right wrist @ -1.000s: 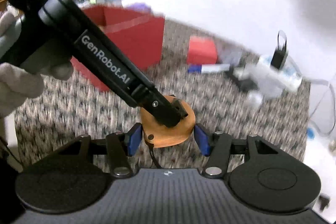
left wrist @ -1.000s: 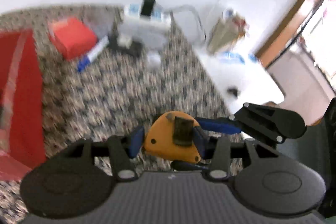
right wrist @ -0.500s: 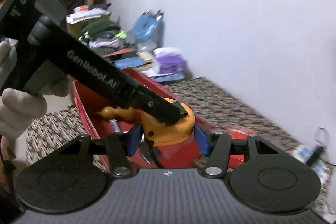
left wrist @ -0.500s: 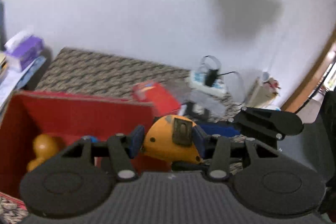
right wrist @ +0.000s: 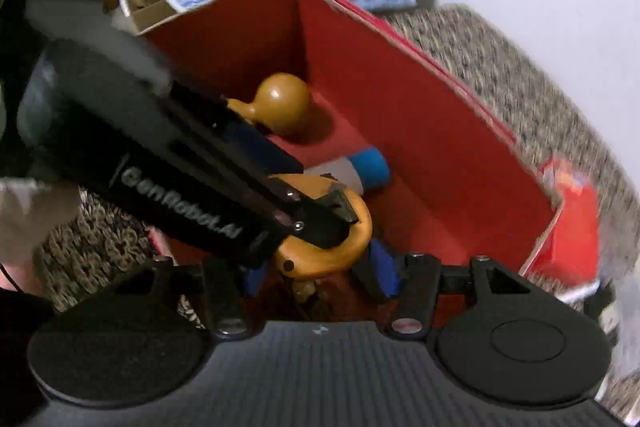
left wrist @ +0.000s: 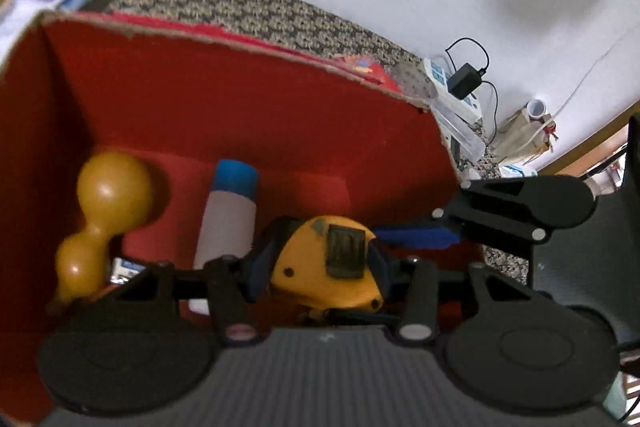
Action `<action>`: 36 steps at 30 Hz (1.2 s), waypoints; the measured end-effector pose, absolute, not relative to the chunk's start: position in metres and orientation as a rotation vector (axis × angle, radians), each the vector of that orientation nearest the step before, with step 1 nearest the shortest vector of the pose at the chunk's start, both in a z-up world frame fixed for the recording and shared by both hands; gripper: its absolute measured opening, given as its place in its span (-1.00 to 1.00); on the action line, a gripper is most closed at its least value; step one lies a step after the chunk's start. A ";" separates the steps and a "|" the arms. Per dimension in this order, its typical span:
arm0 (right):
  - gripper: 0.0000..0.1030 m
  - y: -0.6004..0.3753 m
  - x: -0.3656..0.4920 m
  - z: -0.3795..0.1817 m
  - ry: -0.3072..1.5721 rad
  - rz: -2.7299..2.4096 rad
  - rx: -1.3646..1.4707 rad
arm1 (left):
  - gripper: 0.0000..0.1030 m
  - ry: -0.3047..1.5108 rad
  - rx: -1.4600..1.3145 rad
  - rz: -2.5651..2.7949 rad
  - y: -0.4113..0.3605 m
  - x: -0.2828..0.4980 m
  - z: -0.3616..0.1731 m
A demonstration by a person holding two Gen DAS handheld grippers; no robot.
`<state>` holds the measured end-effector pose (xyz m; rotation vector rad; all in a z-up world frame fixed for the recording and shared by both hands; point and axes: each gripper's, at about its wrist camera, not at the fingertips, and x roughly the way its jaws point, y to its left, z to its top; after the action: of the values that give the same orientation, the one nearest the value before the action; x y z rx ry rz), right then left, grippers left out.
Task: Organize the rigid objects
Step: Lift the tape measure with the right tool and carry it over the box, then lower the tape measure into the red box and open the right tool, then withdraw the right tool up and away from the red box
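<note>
Carried over red box [left wrist: 240, 99], tape measure [left wrist: 328, 267] between both claws.

An orange tape measure [left wrist: 326, 263] with a dark belt clip on its face sits at the lower centre of the left wrist view, above the open red cardboard box [left wrist: 240, 99]. The box fills the left and middle of the frame. Inside it, at the left, lies a yellow-brown gourd-shaped object [left wrist: 102, 211] with its big bulb upward in the frame. Beside it, near the centre, lies a white tube with a blue cap [left wrist: 230, 211], cap pointing toward the far wall.
</note>
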<state>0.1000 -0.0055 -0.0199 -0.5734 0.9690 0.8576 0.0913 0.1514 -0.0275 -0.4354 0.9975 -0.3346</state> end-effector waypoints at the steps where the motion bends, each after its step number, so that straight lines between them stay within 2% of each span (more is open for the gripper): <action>1: -0.21 -0.005 0.102 -0.020 0.988 0.847 -0.565 | -0.05 1.008 -0.443 -0.337 0.151 0.095 -0.029; 7: -0.22 -0.006 0.109 -0.021 1.020 0.732 -0.482 | -0.05 1.038 -0.470 -0.330 0.153 0.119 -0.029; 9: -0.28 -0.009 0.112 -0.019 1.004 0.683 -0.431 | -0.06 1.049 -0.467 -0.324 0.151 0.127 -0.030; 10: -0.41 -0.009 0.112 -0.019 0.985 0.649 -0.422 | -0.06 1.061 -0.480 -0.329 0.152 0.130 -0.030; 20: -0.41 -0.010 0.122 -0.016 0.897 0.537 -0.304 | -0.06 1.014 -0.475 -0.288 0.175 0.131 -0.021; 25: -0.40 -0.020 0.110 -0.001 0.841 0.450 -0.183 | -0.06 0.939 -0.324 -0.205 0.179 0.107 0.000; 29: -0.37 -0.028 0.082 0.014 0.760 0.394 -0.113 | 0.17 0.892 -0.197 -0.096 0.174 0.085 0.017; 31: -0.36 -0.031 0.071 0.017 0.751 0.351 -0.082 | 0.20 0.870 -0.154 -0.041 0.170 0.076 0.023; 36: -0.35 -0.036 0.050 0.022 0.722 0.282 -0.044 | 0.41 0.824 -0.065 0.073 0.154 0.051 0.045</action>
<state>0.0497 -0.0361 0.0221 -0.0440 0.7223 0.2815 0.0506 0.1535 0.0451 -0.0654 0.8238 0.0732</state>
